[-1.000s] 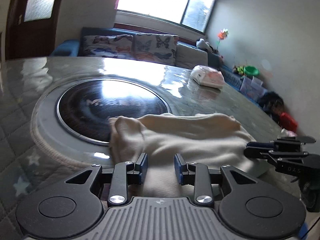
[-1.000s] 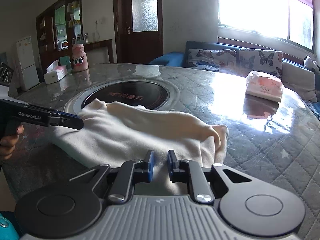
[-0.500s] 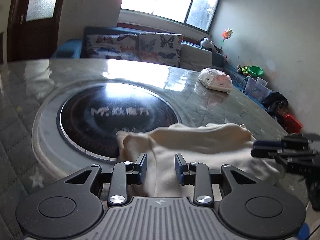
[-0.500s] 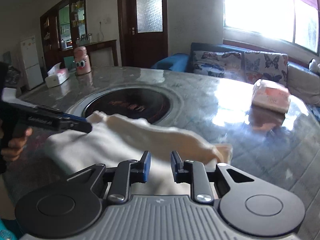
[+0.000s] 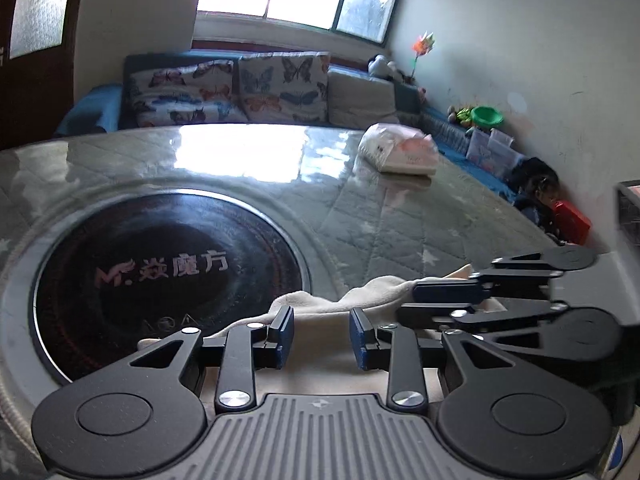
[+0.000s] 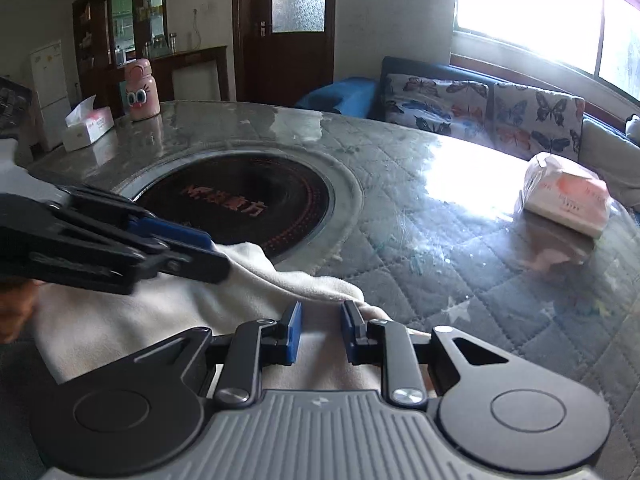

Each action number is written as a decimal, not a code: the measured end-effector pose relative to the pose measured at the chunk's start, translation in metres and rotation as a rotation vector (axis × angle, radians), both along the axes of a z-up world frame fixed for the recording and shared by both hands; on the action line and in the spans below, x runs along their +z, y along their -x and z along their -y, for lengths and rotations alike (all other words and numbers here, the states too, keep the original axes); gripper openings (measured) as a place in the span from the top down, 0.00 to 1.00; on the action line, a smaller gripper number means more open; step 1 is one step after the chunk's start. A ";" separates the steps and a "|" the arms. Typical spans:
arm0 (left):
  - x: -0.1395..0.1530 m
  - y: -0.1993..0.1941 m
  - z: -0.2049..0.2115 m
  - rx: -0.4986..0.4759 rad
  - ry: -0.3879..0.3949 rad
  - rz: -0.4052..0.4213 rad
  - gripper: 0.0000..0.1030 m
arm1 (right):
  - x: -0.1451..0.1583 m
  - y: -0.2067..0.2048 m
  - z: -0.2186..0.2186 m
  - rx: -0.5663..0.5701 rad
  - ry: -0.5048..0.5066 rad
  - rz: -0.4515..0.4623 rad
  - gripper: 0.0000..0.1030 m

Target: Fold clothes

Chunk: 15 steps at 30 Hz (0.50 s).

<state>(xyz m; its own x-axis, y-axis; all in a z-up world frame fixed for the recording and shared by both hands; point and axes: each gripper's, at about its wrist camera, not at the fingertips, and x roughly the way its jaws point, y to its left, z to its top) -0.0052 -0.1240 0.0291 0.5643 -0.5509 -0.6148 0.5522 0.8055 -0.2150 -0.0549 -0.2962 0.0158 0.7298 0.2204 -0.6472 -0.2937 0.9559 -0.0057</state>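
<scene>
The cream cloth (image 6: 132, 312) lies bunched at the tabletop's (image 6: 460, 240) near edge. The left claw (image 5: 321, 334) and right claw (image 6: 320, 330) each clamp a fold of it.

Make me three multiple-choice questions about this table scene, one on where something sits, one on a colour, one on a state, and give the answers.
1. Where does the cream garment lie?
A. on the sofa
B. at the table's near edge, overlapping the round black cooktop
C. on the floor

2. What colour is the cartoon-faced bottle?
A. green
B. black
C. pink

3. How does the tissue box stand?
A. a tissue sticking out of its top
B. sealed flat
C. lying crushed

Answers: 1 B, cloth covers the cooktop's near rim; 2 C, its body is pink; 3 A, a white tissue pokes up.
</scene>
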 end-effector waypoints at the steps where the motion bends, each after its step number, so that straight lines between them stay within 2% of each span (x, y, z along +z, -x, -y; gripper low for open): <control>1: -0.002 -0.001 0.001 0.000 -0.004 -0.002 0.68 | 0.003 0.001 0.000 0.005 -0.008 0.013 0.80; 3: -0.005 -0.004 0.002 0.003 -0.011 -0.011 0.68 | 0.007 0.000 -0.002 0.012 -0.014 0.028 0.79; 8: -0.006 -0.005 0.003 0.006 -0.016 -0.010 0.68 | -0.005 -0.010 -0.005 0.005 -0.004 -0.005 0.79; 15: 0.000 -0.002 0.004 0.010 -0.031 -0.007 0.65 | 0.012 0.015 -0.010 0.030 -0.006 0.039 0.73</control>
<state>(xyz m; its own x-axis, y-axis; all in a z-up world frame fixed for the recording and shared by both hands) -0.0037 -0.1281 0.0287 0.5656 -0.5256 -0.6354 0.5427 0.8174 -0.1932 -0.0704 -0.2866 0.0275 0.7473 0.2465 -0.6171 -0.3221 0.9466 -0.0120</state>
